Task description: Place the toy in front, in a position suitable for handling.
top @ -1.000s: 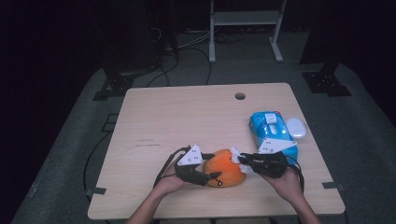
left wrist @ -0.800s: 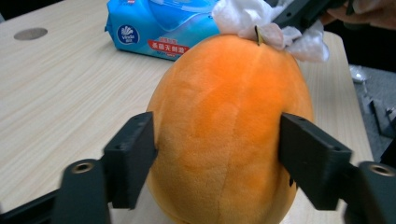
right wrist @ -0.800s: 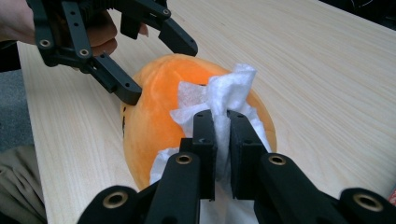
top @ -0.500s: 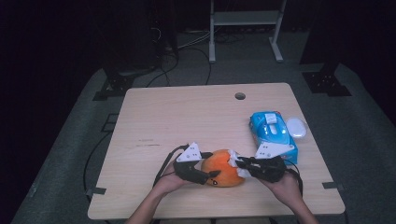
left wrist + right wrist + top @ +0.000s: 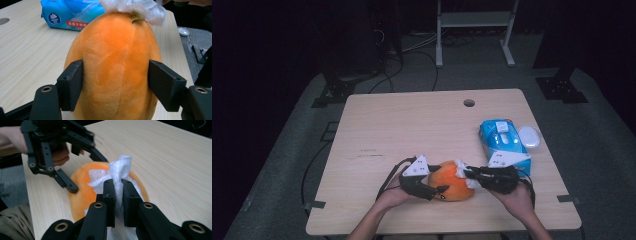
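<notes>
While the left gripper (image 5: 432,189) clamps the orange plush fruit (image 5: 452,181) by its flanks near the table's (image 5: 412,125) front edge, steadying it, the right gripper (image 5: 464,175) pinches a white tissue (image 5: 120,170) tight between nearly closed jaws and lays it against the toy's stem end, evidently for wiping. Behind, the blue tissue pack (image 5: 504,142) lies within reach as supply.

I count one orange plush fruit (image 5: 453,181), one white tissue (image 5: 460,169) on it, one blue tissue pack (image 5: 502,141) beyond the fruit, one white oval object (image 5: 529,136) beside that pack.
</notes>
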`<act>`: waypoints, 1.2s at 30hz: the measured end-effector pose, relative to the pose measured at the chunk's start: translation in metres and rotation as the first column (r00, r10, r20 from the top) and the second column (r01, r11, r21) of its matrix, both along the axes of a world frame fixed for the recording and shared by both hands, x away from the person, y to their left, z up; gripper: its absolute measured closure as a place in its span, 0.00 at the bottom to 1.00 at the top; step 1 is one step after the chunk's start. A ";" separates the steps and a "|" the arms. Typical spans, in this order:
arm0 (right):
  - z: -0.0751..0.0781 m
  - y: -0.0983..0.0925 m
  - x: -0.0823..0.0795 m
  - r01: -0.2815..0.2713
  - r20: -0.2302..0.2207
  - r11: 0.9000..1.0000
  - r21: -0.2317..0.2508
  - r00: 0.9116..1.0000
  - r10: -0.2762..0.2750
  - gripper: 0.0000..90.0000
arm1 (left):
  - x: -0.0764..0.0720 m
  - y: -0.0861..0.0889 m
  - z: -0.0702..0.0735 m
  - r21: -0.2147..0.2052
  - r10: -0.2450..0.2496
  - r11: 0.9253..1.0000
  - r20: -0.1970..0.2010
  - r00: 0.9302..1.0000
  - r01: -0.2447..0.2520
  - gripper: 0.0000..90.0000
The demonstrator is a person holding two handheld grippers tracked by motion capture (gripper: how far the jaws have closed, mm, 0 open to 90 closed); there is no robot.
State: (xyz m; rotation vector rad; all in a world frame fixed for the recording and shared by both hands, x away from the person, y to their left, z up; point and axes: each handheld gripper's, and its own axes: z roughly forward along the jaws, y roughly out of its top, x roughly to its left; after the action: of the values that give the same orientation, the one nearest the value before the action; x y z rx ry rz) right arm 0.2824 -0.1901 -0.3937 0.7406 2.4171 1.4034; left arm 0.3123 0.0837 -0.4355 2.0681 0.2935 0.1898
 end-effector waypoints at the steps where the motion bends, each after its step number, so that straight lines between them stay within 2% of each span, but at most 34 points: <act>1: 0.001 0.004 0.000 -0.005 0.017 1.000 -0.019 1.000 0.005 0.91 | 0.001 0.002 -0.001 -0.005 0.002 1.000 -0.005 1.000 -0.002 0.35; 3: 0.002 0.003 0.000 -0.009 0.015 1.000 -0.025 1.000 0.009 0.91 | 0.002 0.005 -0.002 -0.014 0.004 1.000 -0.016 1.000 -0.004 0.35; 5: 0.000 -0.004 0.003 0.013 0.005 1.000 -0.021 1.000 -0.013 0.91 | 0.004 0.007 -0.003 -0.021 0.007 1.000 -0.021 1.000 -0.008 0.35; 8: -0.008 -0.021 0.006 0.052 -0.036 0.999 0.002 0.998 -0.052 0.91 | 0.004 0.007 -0.003 -0.022 0.004 1.000 -0.022 1.000 -0.004 0.35; 10: -0.012 -0.029 0.007 0.081 -0.040 0.997 -0.020 0.996 -0.082 0.91 | 0.004 0.007 -0.003 -0.018 0.001 1.000 -0.024 1.000 -0.001 0.35; 11: -0.015 -0.030 0.008 0.087 -0.044 0.996 -0.033 0.995 -0.089 0.91 | 0.004 0.007 -0.002 -0.024 0.003 1.000 -0.033 0.999 -0.003 0.34; 12: -0.017 -0.031 0.008 0.083 -0.057 0.996 -0.023 0.995 -0.084 0.91 | 0.005 0.007 -0.002 -0.033 0.001 0.999 -0.044 0.999 -0.003 0.33; 15: -0.015 -0.028 0.006 0.071 -0.046 0.997 -0.015 0.996 -0.072 0.91 | 0.009 0.010 0.003 -0.068 0.016 0.997 -0.108 0.994 -0.024 0.23; 16: -0.013 -0.027 0.005 0.066 -0.037 0.998 -0.011 0.997 -0.067 0.91 | 0.010 0.010 0.004 -0.069 0.016 0.997 -0.111 0.994 -0.024 0.24; 20: -0.005 -0.023 0.004 0.045 -0.024 0.999 0.020 0.999 -0.044 0.91 | 0.005 0.005 0.003 -0.048 -0.002 0.999 -0.055 0.998 -0.001 0.34; 22: -0.002 -0.018 0.003 0.030 -0.018 0.999 0.030 0.999 -0.029 0.91 | 0.001 0.000 0.004 -0.030 -0.007 1.000 -0.024 1.000 0.006 0.35; 25: 0.002 -0.006 0.000 0.008 0.005 1.000 0.011 1.000 -0.008 0.91 | -0.004 -0.007 0.006 0.002 -0.020 1.000 0.013 1.000 0.020 0.35; 27: 0.004 0.003 -0.001 -0.018 0.022 1.000 0.017 1.000 0.018 0.91 | -0.007 -0.009 0.006 0.011 -0.033 0.999 0.030 0.999 0.033 0.35; 29: 0.005 0.011 -0.003 -0.036 0.027 0.999 0.007 0.999 0.036 0.91 | -0.007 -0.008 0.006 0.014 -0.034 0.999 0.027 0.999 0.033 0.34; 31: 0.006 0.015 -0.003 -0.043 0.051 0.999 -0.026 0.998 0.044 0.91 | -0.005 -0.006 0.005 -0.002 -0.033 0.999 0.000 0.999 0.033 0.32; 34: 0.005 0.010 0.000 -0.026 0.046 0.999 -0.043 0.999 0.028 0.91 | 0.001 -0.002 0.004 -0.033 -0.015 0.999 -0.045 0.999 0.014 0.29; 36: 0.003 0.003 0.002 0.001 0.035 0.999 -0.049 0.999 0.001 0.91 | 0.001 -0.002 0.004 -0.032 -0.013 0.999 -0.040 0.999 0.011 0.30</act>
State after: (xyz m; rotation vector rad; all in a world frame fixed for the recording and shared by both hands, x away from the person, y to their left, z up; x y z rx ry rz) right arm 0.2848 -0.1874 -0.3903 0.6979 2.4154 1.3410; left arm 0.3133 0.0817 -0.4316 2.0437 0.3065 0.1362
